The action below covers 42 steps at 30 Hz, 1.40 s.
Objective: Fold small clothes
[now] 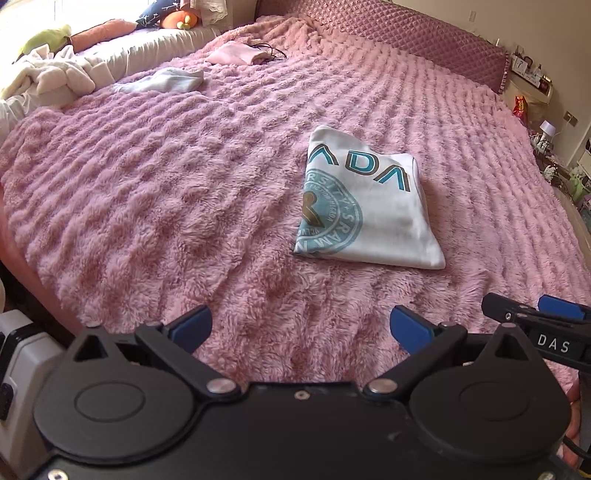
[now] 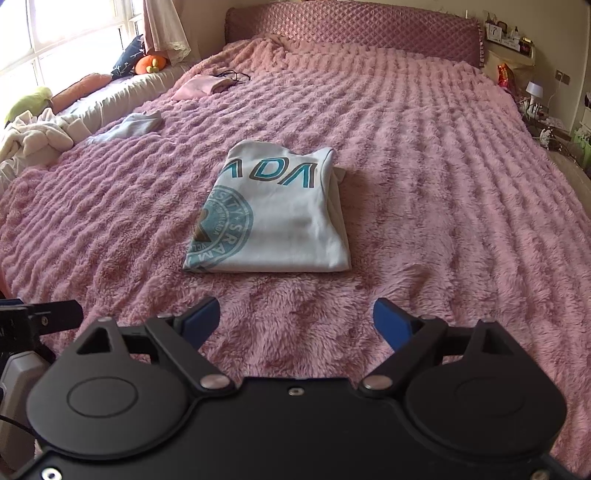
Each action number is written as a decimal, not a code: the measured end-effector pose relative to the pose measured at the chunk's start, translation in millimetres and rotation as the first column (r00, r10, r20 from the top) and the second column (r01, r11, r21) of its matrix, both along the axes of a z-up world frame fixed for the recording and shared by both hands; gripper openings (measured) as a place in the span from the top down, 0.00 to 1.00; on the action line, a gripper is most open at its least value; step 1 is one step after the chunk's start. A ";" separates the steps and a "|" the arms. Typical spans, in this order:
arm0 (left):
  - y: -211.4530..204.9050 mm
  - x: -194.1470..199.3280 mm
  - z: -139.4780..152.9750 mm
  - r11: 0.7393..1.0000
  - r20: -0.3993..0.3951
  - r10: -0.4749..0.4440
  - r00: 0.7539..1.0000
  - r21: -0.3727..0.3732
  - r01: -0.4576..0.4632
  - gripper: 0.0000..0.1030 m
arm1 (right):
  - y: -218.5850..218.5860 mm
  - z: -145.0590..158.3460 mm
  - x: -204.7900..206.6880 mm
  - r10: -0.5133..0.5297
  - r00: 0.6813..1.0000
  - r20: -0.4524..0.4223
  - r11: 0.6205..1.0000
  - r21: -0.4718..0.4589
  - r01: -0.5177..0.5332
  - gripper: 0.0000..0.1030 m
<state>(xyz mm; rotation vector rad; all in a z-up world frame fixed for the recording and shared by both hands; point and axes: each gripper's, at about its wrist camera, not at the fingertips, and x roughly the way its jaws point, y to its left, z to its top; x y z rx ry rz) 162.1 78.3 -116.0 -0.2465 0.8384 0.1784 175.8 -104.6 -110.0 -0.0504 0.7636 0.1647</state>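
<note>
A white T-shirt [image 1: 373, 206] with teal lettering and a round teal print lies folded into a flat packet on the pink fluffy bedspread [image 1: 184, 184]. It also shows in the right wrist view [image 2: 273, 218]. My left gripper [image 1: 299, 328] is open and empty, held above the bedspread a short way in front of the shirt. My right gripper [image 2: 295, 319] is open and empty too, just short of the shirt's near edge. The right gripper's tips also show at the right edge of the left wrist view [image 1: 532, 314].
A pale blue garment [image 2: 129, 125] and a pink garment [image 2: 203, 86] with a dark cord lie farther back on the left. A heap of white cloth [image 2: 33, 142] and cushions sit by the window. A quilted headboard [image 2: 351, 29] and a cluttered nightstand [image 2: 535, 107] stand behind.
</note>
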 end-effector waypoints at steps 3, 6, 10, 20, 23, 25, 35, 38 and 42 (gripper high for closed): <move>0.9 -0.3 0.5 1.000 -0.002 0.004 1.000 0.001 -0.004 0.00 | 0.5 -0.3 -0.5 0.001 1.000 -0.003 1.000 -0.001 -0.001 0.12; 1.0 -0.3 0.9 1.000 -0.007 0.006 1.000 0.002 -0.006 0.00 | 1.7 -1.5 -0.8 0.000 1.000 -0.005 1.000 -0.004 0.000 0.12; 1.7 -0.3 1.6 1.000 -0.006 0.012 1.000 0.001 -0.012 0.00 | 2.8 -2.6 -0.3 0.001 1.000 -0.012 1.000 -0.004 -0.001 0.12; 0.9 -1.3 3.4 1.000 -0.003 0.009 1.000 0.003 -0.009 0.00 | 1.0 -3.2 0.0 0.001 1.000 -0.017 1.000 -0.007 -0.001 0.12; 0.1 -1.3 3.4 1.000 -0.005 0.009 1.000 0.007 -0.008 0.00 | 1.2 -3.4 -0.4 0.000 1.000 -0.019 1.000 -0.007 0.000 0.12; -0.6 -1.6 3.5 1.000 -0.005 0.007 1.000 0.007 -0.007 0.00 | 1.0 -3.2 -0.1 0.000 1.000 -0.018 1.000 -0.008 0.000 0.12; -3.6 -2.1 3.5 1.000 -0.010 -0.003 1.000 0.025 0.004 0.00 | 0.5 -3.3 -0.5 -0.002 1.000 -0.022 1.000 -0.008 0.001 0.12; -2.5 -0.4 2.3 1.000 -0.020 -0.004 1.000 0.024 0.004 0.00 | -1.0 -5.4 -1.5 -0.004 1.000 -0.024 1.000 -0.009 0.004 0.12; -2.2 0.5 1.2 1.000 -0.027 -0.011 1.000 0.013 0.011 0.00 | -1.5 -6.2 -1.9 -0.005 1.000 -0.025 1.000 -0.010 0.005 0.12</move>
